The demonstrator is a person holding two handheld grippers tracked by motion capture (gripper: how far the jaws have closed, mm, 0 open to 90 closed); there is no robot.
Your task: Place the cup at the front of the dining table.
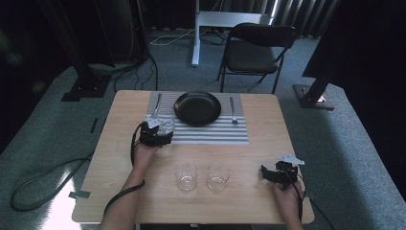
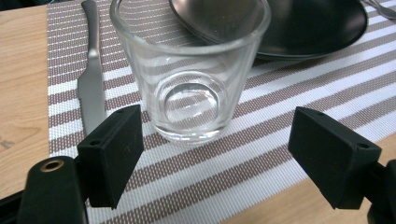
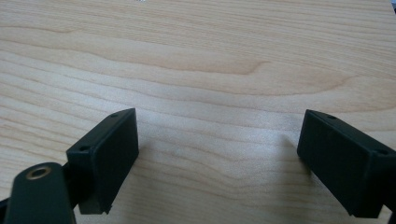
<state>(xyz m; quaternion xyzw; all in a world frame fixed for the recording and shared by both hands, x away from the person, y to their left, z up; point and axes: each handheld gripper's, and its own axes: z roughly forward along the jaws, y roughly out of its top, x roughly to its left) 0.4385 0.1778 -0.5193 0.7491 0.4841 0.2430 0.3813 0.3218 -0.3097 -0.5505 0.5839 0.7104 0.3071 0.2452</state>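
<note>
Table (image 1: pixel 119 191): one light wooden tabletop, seen from above, with the person's two forearms coming in from the near edge.
Placemat (image 1: pixel 210 135): one striped mat, brown and white, lying across the far half of the table.
Plate (image 1: pixel 197 108): one dark round plate at the middle of the placemat.
Cutlery: two pieces — one knife (image 2: pixel 91 74) on the mat left of the plate, and one piece right of the plate that looks like a fork (image 1: pixel 233 111), though it is too small to be sure.
Glasses: three clear tumblers, all upright and seemingly empty.
Glass on the mat (image 2: pixel 190 70): it stands on the placemat's left part, between the knife and the plate, just beside the plate's rim.
Other two glasses (image 1: pixel 186 176): they stand side by side on bare wood near the front edge, close together but apart, between the two hands.
Left gripper (image 2: pixel 219 154): held at the mat's near left corner, pointing at the glass on the mat; its jaws stand wide apart, one to each side of the glass and slightly nearer the camera — neither pad touches it.
Right gripper (image 3: pixel 219 158): low over bare wood at the table's front right, well apart from every glass; its jaws are spread wide with nothing between them.
Chair (image 1: pixel 256 50): one dark folding chair on the carpet beyond the table.
</note>
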